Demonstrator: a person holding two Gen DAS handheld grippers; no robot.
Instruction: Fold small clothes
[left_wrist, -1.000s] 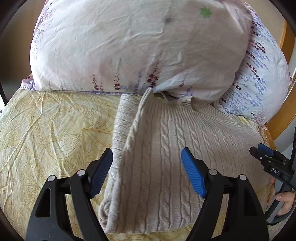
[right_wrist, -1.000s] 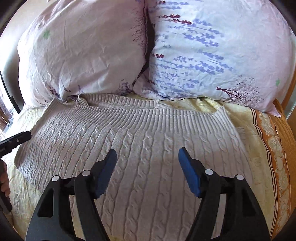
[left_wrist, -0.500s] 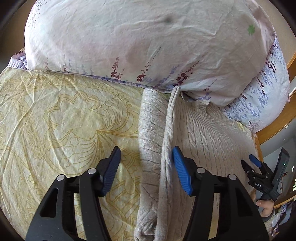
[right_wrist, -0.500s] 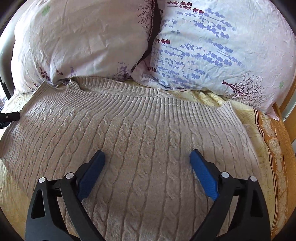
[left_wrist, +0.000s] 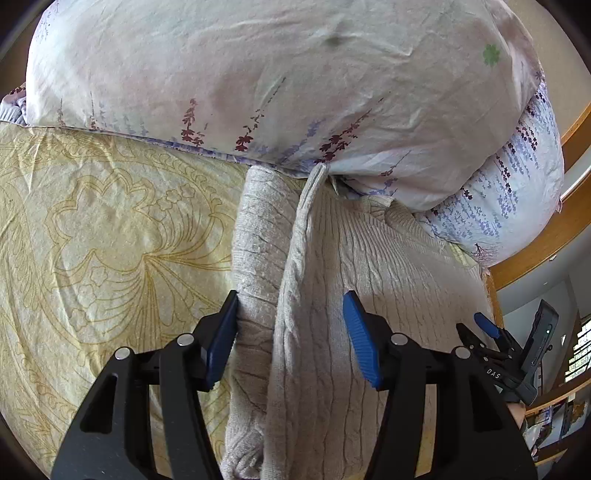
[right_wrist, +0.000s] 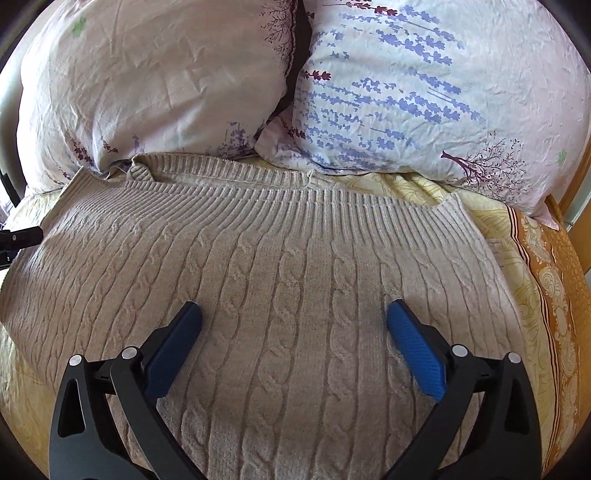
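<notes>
A beige cable-knit sweater (right_wrist: 295, 251) lies flat on the bed, its ribbed hem against the pillows. In the left wrist view its left side (left_wrist: 258, 236) is turned in, and a raised fold (left_wrist: 295, 258) runs between the fingers. My left gripper (left_wrist: 291, 306) stands half open astride that fold. Its left pad (left_wrist: 221, 332) touches the rolled edge, while its right pad (left_wrist: 360, 339) hovers over the body. My right gripper (right_wrist: 294, 306) hangs over the sweater's middle with its jaws opening wide and nothing pinched. The right gripper (left_wrist: 491, 332) also shows at the right edge.
Two floral pillows (right_wrist: 155, 81) (right_wrist: 424, 85) lean at the head of the bed, over the sweater's far edge. Yellow patterned sheet (left_wrist: 92, 229) stretches left of the sweater. An orange border (right_wrist: 554, 295) and a wooden bed frame (left_wrist: 546, 251) run along the right.
My left gripper swung left onto the sweater's folded left edge and its jaws narrowed. The right gripper's jaws spread wider over the sweater's middle.
</notes>
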